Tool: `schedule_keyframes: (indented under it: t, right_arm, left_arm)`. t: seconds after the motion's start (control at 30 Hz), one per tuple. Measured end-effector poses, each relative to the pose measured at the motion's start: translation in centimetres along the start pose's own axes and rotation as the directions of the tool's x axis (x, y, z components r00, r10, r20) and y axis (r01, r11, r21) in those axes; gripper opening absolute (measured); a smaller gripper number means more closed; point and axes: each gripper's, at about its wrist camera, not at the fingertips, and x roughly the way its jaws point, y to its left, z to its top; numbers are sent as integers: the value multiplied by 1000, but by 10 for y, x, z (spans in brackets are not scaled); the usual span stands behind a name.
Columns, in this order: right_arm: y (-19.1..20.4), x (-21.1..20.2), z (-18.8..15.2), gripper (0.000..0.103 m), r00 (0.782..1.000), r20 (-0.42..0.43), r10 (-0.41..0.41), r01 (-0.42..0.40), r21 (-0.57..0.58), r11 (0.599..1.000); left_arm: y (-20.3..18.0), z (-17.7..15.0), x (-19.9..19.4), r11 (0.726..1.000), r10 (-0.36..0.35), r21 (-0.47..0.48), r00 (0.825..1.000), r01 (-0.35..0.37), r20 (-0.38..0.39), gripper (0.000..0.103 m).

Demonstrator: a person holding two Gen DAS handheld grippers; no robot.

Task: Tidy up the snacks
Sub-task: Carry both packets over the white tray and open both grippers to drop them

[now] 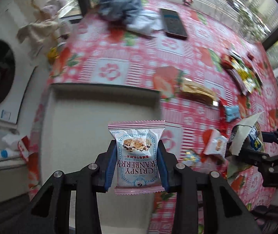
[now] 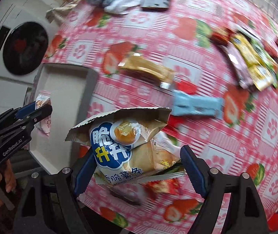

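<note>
Tongs grip both snacks: left tongs (image 1: 137,163) a pink-edged cranberry crisp packet (image 1: 137,156), right tongs (image 2: 139,167) a crumpled potato-stick bag (image 2: 127,146).

Pink-checked strawberry tablecloth (image 1: 178,44) — white tray (image 1: 104,109), blue-padded gripper (image 1: 137,156).

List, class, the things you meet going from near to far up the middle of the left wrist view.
Pink-edged Crispy Cranberry snack packet held in the left gripper → pale rectangular tray → pink strawberry-patterned tablecloth → crumpled blue-grey cloth.
</note>
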Motion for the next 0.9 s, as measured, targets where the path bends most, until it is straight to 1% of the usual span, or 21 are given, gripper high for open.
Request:
schedule_keyframes:
  t: [0.1, 0.33, 0.53, 0.8, 0.83, 0.9]
  right_arm:
    - [29, 7, 12, 84, 1000, -11, 11, -11, -52, 999]
    - [90, 26, 35, 85, 999, -42, 19, -25, -153, 988]
    - [124, 43, 54, 85, 997, -71, 28, -40, -175, 984]
    - [160, 60, 70, 85, 996, -89, 22, -41, -216, 976]
    - [163, 62, 71, 85, 996, -91, 22, -41, -217, 975]
    - [164, 64, 71, 86, 995, -101, 28, -49, -216, 975]
  left_arm:
    - [23, -4, -1, 999, 24, -38, 1000, -24, 2, 42]
    - [63, -18, -3, 992, 50, -117, 999, -50, -8, 42]
    - [85, -23, 1, 986, 59, -157, 998, -61, -18, 42]
    - [104, -34, 14, 977, 75, -197, 995, -87, -63, 43]
    - [106, -36, 15, 975, 76, -202, 995, -89, -69, 46]
    - [108, -40, 16, 973, 74, -211, 994, -89, -76, 58]
